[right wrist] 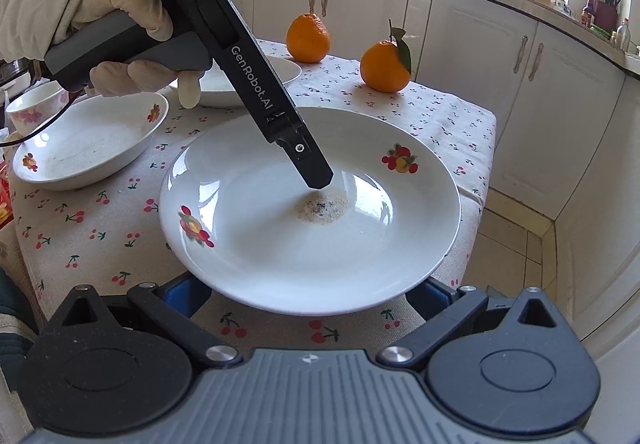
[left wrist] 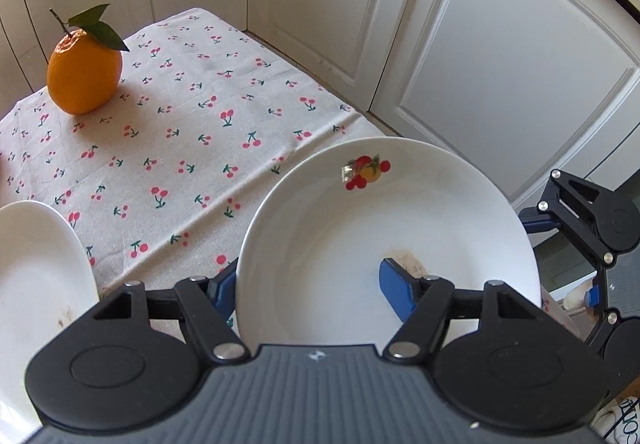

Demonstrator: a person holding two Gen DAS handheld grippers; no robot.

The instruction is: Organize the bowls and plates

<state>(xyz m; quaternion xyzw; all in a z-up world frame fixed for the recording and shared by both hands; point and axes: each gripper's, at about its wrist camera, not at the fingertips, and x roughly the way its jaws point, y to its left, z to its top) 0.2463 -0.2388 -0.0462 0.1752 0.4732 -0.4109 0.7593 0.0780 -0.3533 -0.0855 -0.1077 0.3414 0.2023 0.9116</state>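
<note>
The left gripper (left wrist: pixel 310 290) clamps the rim of the white plate (right wrist: pixel 304 244) between its 2 fingers, 1 blue pad inside by a brown stain (right wrist: pixel 322 209). The plate is above the cherry-print counter (right wrist: pixel 100 220). The right gripper (right wrist: pixel 308 294) is open, fingers either side of the plate's near edge.

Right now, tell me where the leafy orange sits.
The leafy orange stands at the table's far right corner in the right wrist view, right of the other orange, beyond the big plate.
</note>
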